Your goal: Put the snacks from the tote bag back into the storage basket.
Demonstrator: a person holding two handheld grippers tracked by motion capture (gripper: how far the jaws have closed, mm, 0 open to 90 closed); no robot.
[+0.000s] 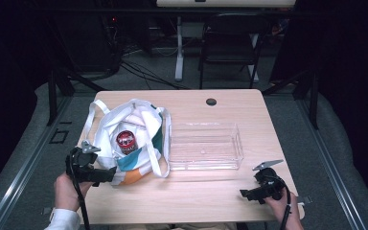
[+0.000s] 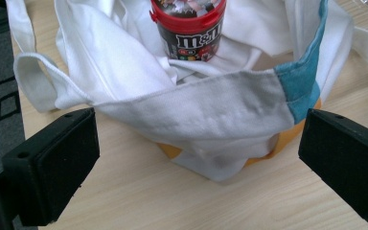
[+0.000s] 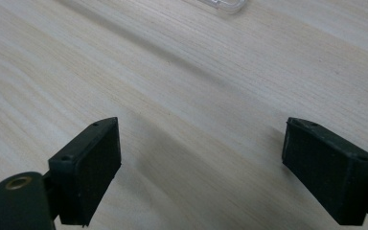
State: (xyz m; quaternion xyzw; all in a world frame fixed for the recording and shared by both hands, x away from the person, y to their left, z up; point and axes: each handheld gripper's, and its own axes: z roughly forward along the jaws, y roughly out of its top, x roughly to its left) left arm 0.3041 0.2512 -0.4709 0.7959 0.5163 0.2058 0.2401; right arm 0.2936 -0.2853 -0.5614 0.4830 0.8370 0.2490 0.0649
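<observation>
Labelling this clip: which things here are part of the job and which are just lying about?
In the job:
- tote bag, at the left gripper, jaws open at its near edge
- candy tub standing inside the bag
- clear plastic tray beside the bag, likely

Lying about:
- right gripper, open over bare table
- folding chair behind the table

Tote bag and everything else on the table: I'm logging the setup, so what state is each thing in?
Tote bag: lying on the table, mouth open.
Candy jar: upright inside the bag, red lid on.
Clear tray: upright, empty.
Left gripper: open, jaws either side of the bag's near rim, not touching.
Right gripper: open, holding nothing, over bare table.
</observation>
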